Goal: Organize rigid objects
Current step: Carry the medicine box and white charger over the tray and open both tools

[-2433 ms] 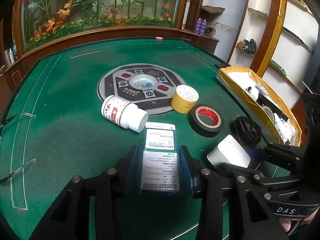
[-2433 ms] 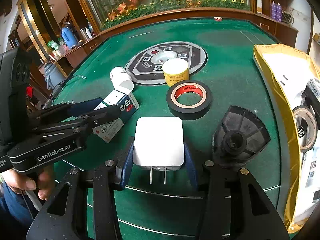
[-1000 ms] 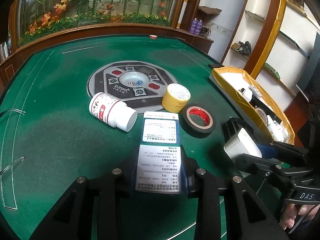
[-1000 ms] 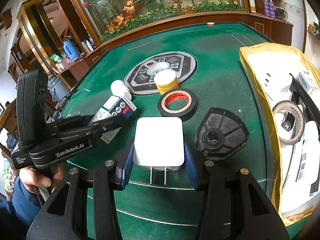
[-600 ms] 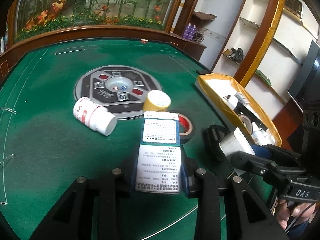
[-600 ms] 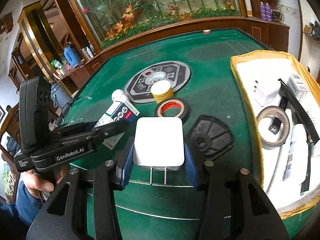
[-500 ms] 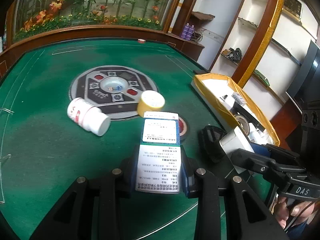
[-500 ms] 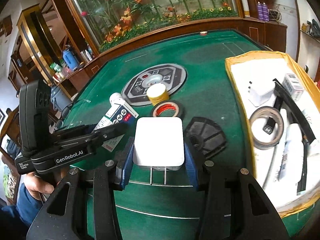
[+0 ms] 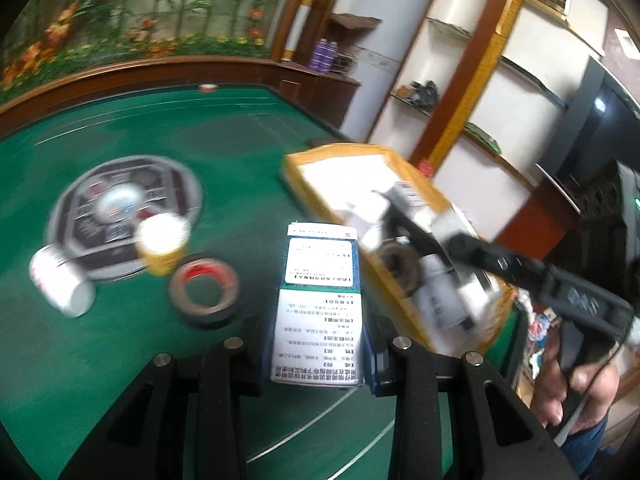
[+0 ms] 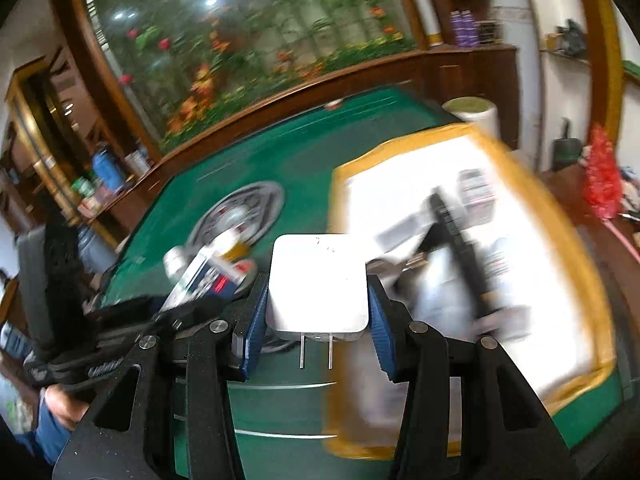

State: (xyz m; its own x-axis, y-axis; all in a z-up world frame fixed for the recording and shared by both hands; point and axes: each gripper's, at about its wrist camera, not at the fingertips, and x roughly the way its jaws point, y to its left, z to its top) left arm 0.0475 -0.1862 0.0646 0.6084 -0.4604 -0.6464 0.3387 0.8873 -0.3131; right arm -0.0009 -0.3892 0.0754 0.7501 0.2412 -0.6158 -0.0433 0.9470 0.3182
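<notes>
Fingers of the left gripper (image 9: 320, 344) were clamped on a printed medicine box (image 9: 320, 300), which stood lengthwise between the pads and clear of the green table (image 9: 100, 360). The right gripper (image 10: 318, 320) was likewise closed on a white plug adapter (image 10: 318, 284), its blue pads (image 10: 380, 328) pressing both sides and the two metal prongs pointing back toward the camera. Beyond the box, a roll of black tape (image 9: 204, 294), a yellow-sided tub (image 9: 162, 246) and a white bottle (image 9: 60, 286) on its side lay on the table beside the round central panel (image 9: 120, 204). A yellow-rimmed tray (image 10: 560, 240) sat along the table's right edge, already holding a tape roll (image 9: 400, 268), a black strip (image 10: 460, 252) and several white items too blurred to identify. The adapter was held over the tray's near left edge. In the left wrist view, the right gripper reached across the tray, gripped by a hand (image 9: 576, 384).
</notes>
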